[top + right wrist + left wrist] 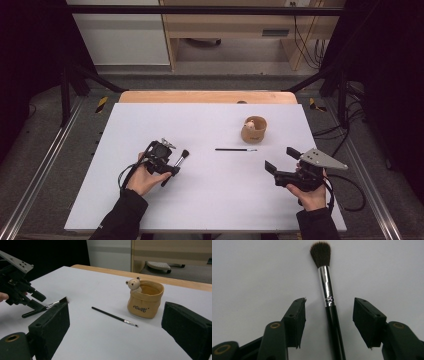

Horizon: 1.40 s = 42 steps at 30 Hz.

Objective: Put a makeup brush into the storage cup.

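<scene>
Left tool [329, 315] gapes around brush [327, 285]; right tool [115, 325] open near pot [145, 300].

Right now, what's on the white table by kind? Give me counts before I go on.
Brushes: 2, the fluffy brush lying between the left gripper's open jaws, untouched, and the thin brush mid-table.
Pots: 1, the tan bear pot, upright.
Grippers: 2, with the right gripper open too.
Total: 5.

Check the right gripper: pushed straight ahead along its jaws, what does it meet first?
Probably the thin brush on the table, which crosses between the open jaws of the right gripper; the bear pot stands just beyond, slightly right. Depth is unclear; the gripper might pass over the brush.
</scene>
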{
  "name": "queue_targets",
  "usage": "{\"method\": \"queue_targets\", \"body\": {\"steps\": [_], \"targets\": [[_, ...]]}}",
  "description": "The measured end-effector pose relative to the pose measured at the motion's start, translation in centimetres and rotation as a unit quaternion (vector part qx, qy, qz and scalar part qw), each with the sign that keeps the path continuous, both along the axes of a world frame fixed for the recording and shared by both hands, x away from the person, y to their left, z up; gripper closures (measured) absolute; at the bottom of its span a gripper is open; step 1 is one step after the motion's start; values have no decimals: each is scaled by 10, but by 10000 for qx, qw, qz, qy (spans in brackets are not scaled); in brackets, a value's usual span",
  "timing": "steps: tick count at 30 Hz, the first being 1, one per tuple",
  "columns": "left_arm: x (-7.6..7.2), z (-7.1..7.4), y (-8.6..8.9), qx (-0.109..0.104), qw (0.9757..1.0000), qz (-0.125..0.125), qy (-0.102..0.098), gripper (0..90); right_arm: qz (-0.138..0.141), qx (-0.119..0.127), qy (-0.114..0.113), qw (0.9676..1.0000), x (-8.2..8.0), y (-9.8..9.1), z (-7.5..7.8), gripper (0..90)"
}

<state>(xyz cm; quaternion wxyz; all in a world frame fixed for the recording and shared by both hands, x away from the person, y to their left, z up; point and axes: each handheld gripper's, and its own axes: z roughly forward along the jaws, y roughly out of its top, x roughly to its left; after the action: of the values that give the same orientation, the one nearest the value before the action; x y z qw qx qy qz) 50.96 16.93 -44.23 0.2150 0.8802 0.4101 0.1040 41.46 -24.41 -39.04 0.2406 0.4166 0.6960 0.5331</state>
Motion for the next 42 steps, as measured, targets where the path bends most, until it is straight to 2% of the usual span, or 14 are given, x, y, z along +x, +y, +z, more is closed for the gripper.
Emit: {"method": "queue_targets", "body": {"steps": [3,10,15,20,35,42], "targets": [[3,-2,-2,34,10000,17,44,454,3,6,3,10000,0,0,0,86],[4,-3,-5,175,9996,-131,165,563,25,18,10,10000,0,0,0,88],[5,-7,-10,315,9989,-217,256,606,46,21,1,10000,0,1,0,96],[5,-7,-11,286,9989,-193,312,643,46,38,15,10000,0,1,0,96],[6,-6,-17,415,9979,-260,419,776,27,14,28,10000,1,2,-1,90],[6,-6,-17,444,9977,-310,407,778,42,6,46,10000,1,2,-1,89]]}}
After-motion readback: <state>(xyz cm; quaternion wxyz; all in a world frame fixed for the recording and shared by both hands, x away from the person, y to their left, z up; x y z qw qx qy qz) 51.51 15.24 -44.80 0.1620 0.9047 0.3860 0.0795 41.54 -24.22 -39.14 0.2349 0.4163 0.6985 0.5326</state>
